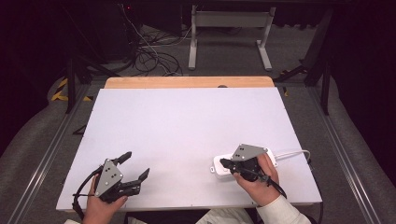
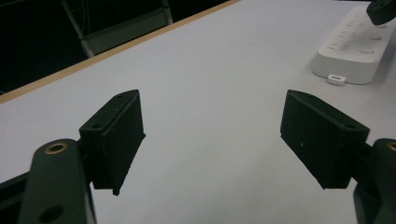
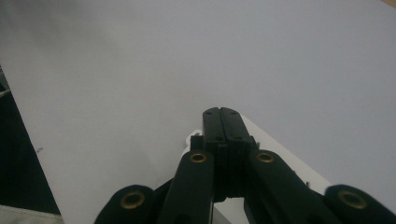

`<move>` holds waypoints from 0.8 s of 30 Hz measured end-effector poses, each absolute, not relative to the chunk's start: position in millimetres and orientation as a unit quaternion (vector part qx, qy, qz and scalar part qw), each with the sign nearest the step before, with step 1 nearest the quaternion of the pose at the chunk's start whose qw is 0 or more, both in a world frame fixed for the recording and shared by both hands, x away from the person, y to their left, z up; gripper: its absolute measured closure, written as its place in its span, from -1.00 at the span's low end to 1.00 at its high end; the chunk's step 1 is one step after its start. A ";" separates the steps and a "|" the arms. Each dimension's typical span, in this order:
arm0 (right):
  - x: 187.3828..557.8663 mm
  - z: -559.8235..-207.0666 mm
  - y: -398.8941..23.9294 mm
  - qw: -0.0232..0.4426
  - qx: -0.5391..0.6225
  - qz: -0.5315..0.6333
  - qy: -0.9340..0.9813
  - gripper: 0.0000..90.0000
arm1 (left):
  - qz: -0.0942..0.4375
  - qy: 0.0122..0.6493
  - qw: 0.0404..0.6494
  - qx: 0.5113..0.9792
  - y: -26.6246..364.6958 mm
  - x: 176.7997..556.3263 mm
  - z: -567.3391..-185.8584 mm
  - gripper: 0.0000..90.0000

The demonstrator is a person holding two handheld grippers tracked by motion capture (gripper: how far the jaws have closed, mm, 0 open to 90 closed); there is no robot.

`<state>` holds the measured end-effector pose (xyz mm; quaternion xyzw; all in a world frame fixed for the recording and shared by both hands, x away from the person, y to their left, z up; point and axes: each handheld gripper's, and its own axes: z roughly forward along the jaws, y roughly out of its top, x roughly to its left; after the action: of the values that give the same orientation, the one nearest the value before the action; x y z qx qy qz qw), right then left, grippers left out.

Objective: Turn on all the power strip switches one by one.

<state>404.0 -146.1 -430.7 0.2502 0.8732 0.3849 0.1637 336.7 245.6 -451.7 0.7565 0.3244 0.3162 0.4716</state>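
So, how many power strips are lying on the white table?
1. The white power strip lies at the near right of the table, under the shut right tongs. Part of it is hidden by the hand.

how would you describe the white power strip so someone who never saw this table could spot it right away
Start at the big white table and go to its near right part, where the person's right hand holds the right gripper, jaws shut. The power strip lies flat just under it, a white rounded block with a white cable trailing right; it is the table's single loose item.
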 end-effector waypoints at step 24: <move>403.7 -423.0 -148.9 0.177 0.223 0.457 0.843 0.07 | 0.318 0.325 0.473 0.754 246.0 336.4 -451.3 -0.51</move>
<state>403.7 -148.9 -423.0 0.2227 0.8426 0.4572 0.1771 336.4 246.0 -451.3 0.7543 0.3253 0.3183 0.4731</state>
